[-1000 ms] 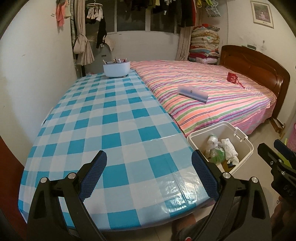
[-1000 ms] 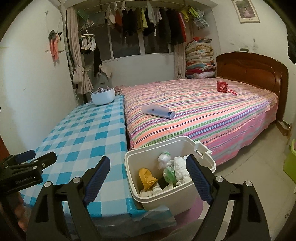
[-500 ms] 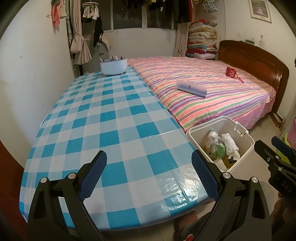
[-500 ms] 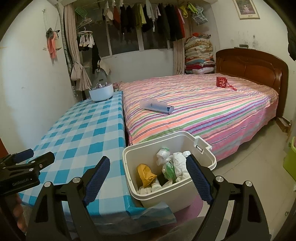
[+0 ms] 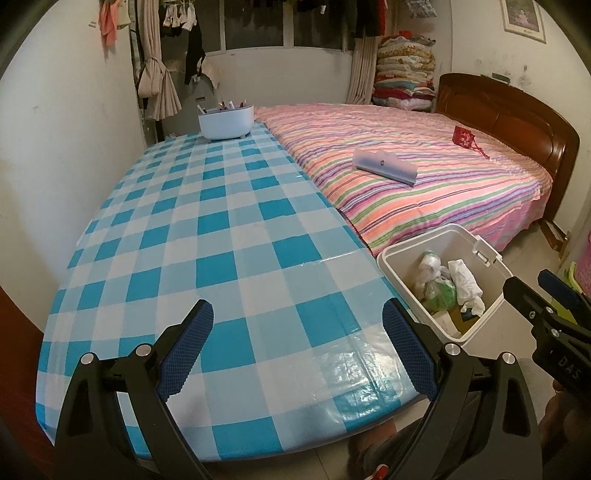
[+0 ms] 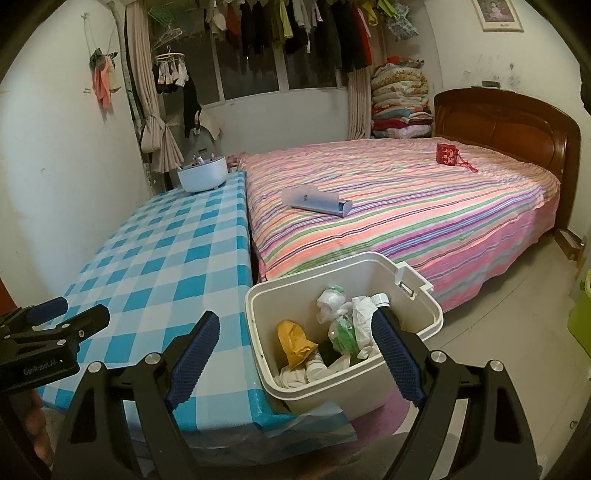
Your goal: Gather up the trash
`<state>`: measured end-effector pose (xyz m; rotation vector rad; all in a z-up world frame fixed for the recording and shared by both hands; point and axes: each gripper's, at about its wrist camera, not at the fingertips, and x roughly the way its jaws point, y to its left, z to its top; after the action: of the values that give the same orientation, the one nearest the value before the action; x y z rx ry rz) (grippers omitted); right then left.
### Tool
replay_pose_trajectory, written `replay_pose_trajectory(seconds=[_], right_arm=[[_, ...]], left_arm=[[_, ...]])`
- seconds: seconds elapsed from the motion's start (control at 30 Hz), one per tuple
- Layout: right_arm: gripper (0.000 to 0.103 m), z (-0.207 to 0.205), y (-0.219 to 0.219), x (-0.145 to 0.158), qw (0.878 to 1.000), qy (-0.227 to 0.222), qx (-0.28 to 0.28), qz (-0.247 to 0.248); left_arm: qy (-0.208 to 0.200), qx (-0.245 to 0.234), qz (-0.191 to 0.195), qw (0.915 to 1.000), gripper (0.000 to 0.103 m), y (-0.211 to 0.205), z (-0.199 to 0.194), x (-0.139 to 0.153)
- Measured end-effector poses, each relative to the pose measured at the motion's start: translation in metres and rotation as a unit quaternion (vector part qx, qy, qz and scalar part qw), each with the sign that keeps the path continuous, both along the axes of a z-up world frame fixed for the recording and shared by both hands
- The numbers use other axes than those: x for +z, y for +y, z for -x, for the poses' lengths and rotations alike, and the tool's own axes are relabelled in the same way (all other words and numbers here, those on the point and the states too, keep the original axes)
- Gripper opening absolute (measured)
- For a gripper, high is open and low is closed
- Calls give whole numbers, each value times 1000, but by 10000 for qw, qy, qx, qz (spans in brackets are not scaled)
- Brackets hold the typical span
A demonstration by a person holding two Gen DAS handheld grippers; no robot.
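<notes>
Grippers come first, at the bottom of each frame. We hold the left gripper (image 5: 297, 350) above the near end of the table covered in a glossy blue-and-white checked cloth (image 5: 221, 236), its blue ribbed fingers (image 5: 186, 349) spread wide with nothing between them. We hold the right gripper (image 6: 293, 356) with its fingers equally wide apart and empty, hanging over the near rim of the cream plastic bin (image 6: 347, 384).

That bin stands on the floor just beside the table's corner, at the foot of the bed, lower centre of the right wrist view and lower right of the left one (image 5: 491, 266). Inside it lies the trash: a crumpled yellow paper bag (image 6: 295, 341), white plastic bags (image 6: 332, 302), a green-tinted bag (image 6: 343, 332) and white tissue.

Further up the frame, a pale lilac flat box (image 6: 314, 201) rests on the bed with the pink striped sheet (image 6: 424, 214). A white round tub holding small items (image 5: 226, 123) sits at the table's far end. A red pouch (image 6: 448, 153) lies near the dark wooden headboard (image 6: 509, 122). Folded quilts (image 6: 400, 99) are stacked in the corner, and clothes (image 6: 295, 26) hang along the window at the top.
</notes>
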<state>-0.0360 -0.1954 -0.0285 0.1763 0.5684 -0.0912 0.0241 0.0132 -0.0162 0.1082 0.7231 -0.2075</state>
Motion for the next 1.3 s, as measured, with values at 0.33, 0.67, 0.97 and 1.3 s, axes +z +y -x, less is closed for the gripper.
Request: replay_pose_trajectory(seconds=[0.33, 0.67, 0.97, 1.3], right_arm=[[82, -12, 1, -6, 9999, 115, 45, -59], [82, -18, 0, -11, 9997, 202, 63, -111], [82, -21, -2, -15, 9996, 233, 51, -146], [82, -21, -3, -16, 9996, 238, 47, -168]], left_arm=[[132, -3, 10, 9999, 92, 1, -8, -6], [239, -23, 3, 9997, 92, 1, -14, -12], [293, -64, -11, 9996, 92, -2, -15, -16], [250, -28, -27, 9997, 92, -2, -13, -15]])
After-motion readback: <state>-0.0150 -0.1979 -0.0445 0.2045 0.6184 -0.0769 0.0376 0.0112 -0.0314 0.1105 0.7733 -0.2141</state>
